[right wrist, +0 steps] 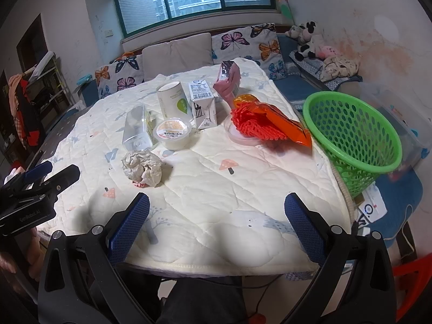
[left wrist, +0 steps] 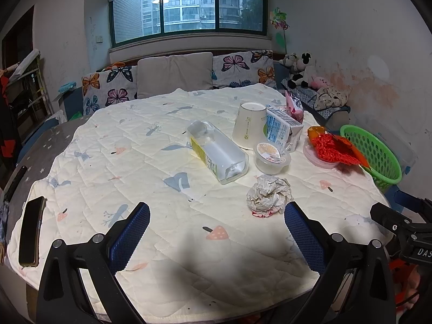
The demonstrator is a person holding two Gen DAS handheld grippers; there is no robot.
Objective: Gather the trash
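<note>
A crumpled paper ball [left wrist: 268,193] [right wrist: 142,169] lies on the quilted tablecloth, just ahead of my left gripper [left wrist: 216,213], which is open and empty. Behind it lie a clear plastic bottle [left wrist: 217,151] [right wrist: 136,129] on its side, a small lidded cup [left wrist: 272,158] [right wrist: 172,132], an upturned paper cup [left wrist: 249,125] [right wrist: 172,101], a milk carton [left wrist: 282,128] [right wrist: 203,104], a pink packet [left wrist: 293,105] [right wrist: 228,79] and an orange wrapper with red netting [left wrist: 334,148] [right wrist: 266,124]. My right gripper [right wrist: 216,213] hovers open over the near table edge. A green basket [left wrist: 374,152] [right wrist: 353,137] stands at the table's right.
A dark phone [left wrist: 31,233] lies near the table's left edge. A sofa with butterfly cushions [left wrist: 108,87] runs behind the table. Soft toys [right wrist: 307,39] sit on a bench at the right. A white device [right wrist: 372,206] lies below the basket.
</note>
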